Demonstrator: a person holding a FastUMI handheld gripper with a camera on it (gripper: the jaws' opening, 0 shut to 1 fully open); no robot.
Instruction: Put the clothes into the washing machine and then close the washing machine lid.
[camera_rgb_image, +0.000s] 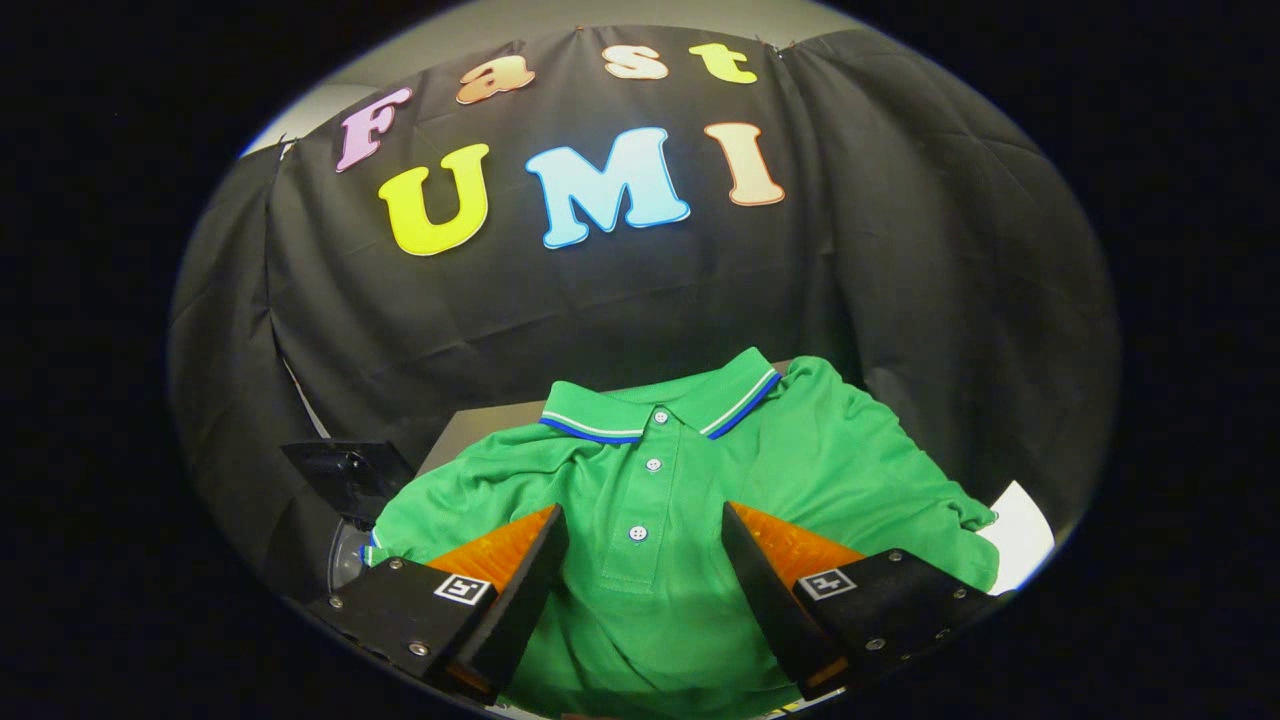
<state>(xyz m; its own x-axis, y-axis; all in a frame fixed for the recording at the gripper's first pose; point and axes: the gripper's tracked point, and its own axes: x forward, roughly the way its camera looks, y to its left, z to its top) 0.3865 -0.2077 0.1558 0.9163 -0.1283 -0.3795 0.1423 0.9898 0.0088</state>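
- The green polo shirt (690, 480) is the landmark here: it lies spread out, front side up, with its striped collar on the far side and the button placket running toward the gripper (645, 540).
- The gripper's fingers stand wide apart, one on each side of the placket, and they hold nothing; the lowest visible button is between them. Whether the fingertips already touch the cloth, I cannot tell.
- The shirt rests on a grey surface (480, 425), of which a small part shows just behind the collar.
- To the left of the shirt's sleeve there is a dark boxy object (345, 475) with a round, glassy part below it – maybe a piece of the washing machine, but I cannot say this for sure.
- At the right side of the shirt a white flat corner (1020, 530) shows from under the hem area.
- My judgement: the task is at its beginning, the shirt is not yet picked up and not yet in the machine.
- What could go wrong: if the fingers close on one thin layer only, the smooth fabric may slip out during lifting.
- The shirt is wide and loose – a sleeve could hang outside the opening and then be caught by the lid.
- A button between the fingers may also make the grip uneven.
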